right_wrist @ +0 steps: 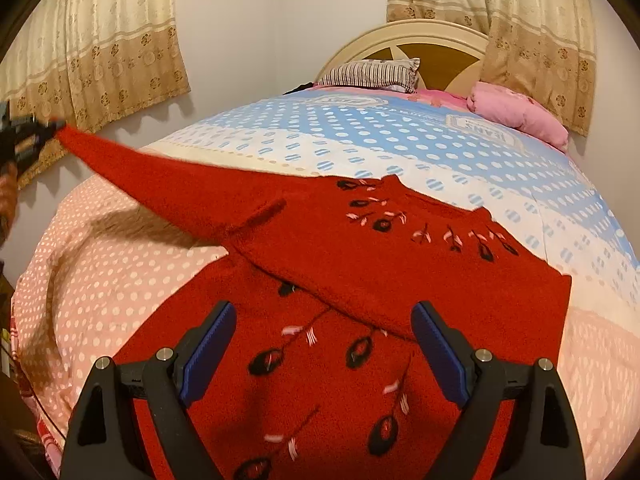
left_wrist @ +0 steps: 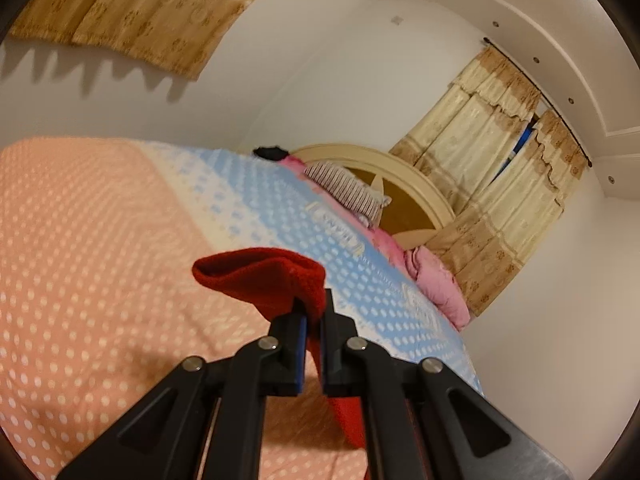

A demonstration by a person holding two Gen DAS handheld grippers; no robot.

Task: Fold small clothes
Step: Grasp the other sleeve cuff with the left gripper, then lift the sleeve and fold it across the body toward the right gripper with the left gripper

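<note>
Right wrist view: we are partway through folding the sweater (right_wrist: 360, 264) on the bed (right_wrist: 400, 148). Our left gripper (right_wrist: 52, 126) is pinching its sleeve (right_wrist: 132, 172) aloft; our right gripper (right_wrist: 324, 344) is hovering open above it. Most folds are remaining.

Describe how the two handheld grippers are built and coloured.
Both are alike. The left gripper and the right gripper have matte black plastic fingers on angular black linkage arms with triangular cut-outs, joined by round silver pivot pins. Each finger's inner face carries a blue ribbed pad. No cables or markings show.
</note>
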